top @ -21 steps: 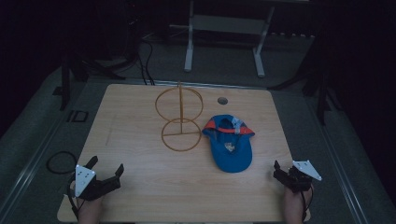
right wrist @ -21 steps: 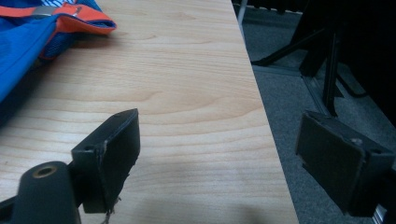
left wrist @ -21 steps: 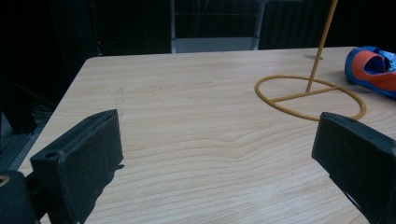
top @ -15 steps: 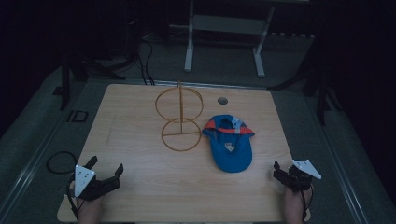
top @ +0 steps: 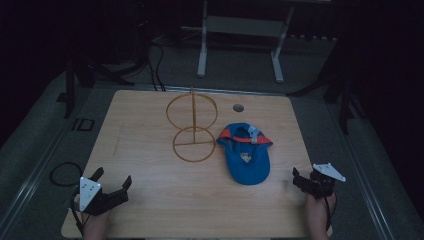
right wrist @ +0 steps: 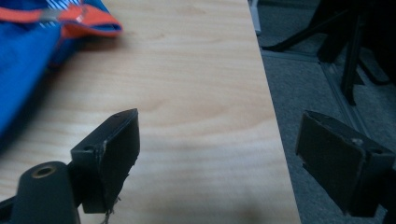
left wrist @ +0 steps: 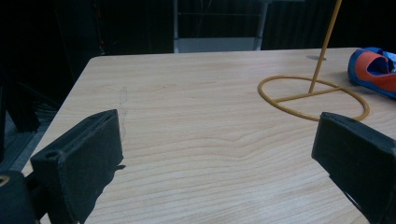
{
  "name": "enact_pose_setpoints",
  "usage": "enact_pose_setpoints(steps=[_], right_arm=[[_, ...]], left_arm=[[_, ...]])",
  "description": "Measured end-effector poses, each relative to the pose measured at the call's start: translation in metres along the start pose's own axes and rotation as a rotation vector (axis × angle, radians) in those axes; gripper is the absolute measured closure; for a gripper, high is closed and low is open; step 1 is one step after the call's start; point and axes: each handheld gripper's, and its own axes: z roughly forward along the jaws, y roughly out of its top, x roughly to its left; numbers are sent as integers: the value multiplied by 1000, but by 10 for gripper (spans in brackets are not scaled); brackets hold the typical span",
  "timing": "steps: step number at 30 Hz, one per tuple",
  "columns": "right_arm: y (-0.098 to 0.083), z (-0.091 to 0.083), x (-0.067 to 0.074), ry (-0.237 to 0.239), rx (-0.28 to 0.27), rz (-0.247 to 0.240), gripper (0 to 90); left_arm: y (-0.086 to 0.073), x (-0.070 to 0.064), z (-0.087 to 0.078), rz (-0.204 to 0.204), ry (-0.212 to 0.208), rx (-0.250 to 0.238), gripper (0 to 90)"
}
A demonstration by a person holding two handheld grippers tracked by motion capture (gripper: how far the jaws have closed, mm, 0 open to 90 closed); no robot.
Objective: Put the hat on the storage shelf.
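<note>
A yellow wire stand (top: 192,122), with a flat ring base and an upright ring on a pole, stands at the middle of the wooden table (top: 145,125). Just right of it a blue cap (top: 247,161) with orange trim lies upside down. My left gripper (top: 114,176) rests open at the front left corner, well short of the stand. Its view looks across bare wood between wide jaws (left wrist: 217,154) to the stand (left wrist: 324,46) and the cap's edge (left wrist: 376,70). My right gripper (top: 304,177) sits open at the front right edge, right of the cap (right wrist: 23,51), holding nothing (right wrist: 219,140).
A round cable hole (top: 238,107) sits near the table's far edge. A cable loop (top: 65,172) lies on the floor at the left. A metal frame (top: 240,25) stands beyond the table. The right table edge (right wrist: 275,140) runs between the right jaws.
</note>
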Motion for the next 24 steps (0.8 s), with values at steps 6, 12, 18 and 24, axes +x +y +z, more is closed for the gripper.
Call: enact_pose_setpoints(steps=[6, 12, 18, 24], right_arm=[[23, -1, 0, 64, -22, -3, 138], [47, 1, 2, 139, -41, -8, 137], [72, 6, 10, 283, -51, -43, 138], [92, 11, 28, 330, -60, -114, 138]], left_arm=[[0, 0, 0, -1, 2, 2, 22], [0, 0, 0, 0, -2, 5, 22], [-1, 0, 0, -8, -9, 7, 22], [0, 0, 0, -13, -11, 4, 22]])
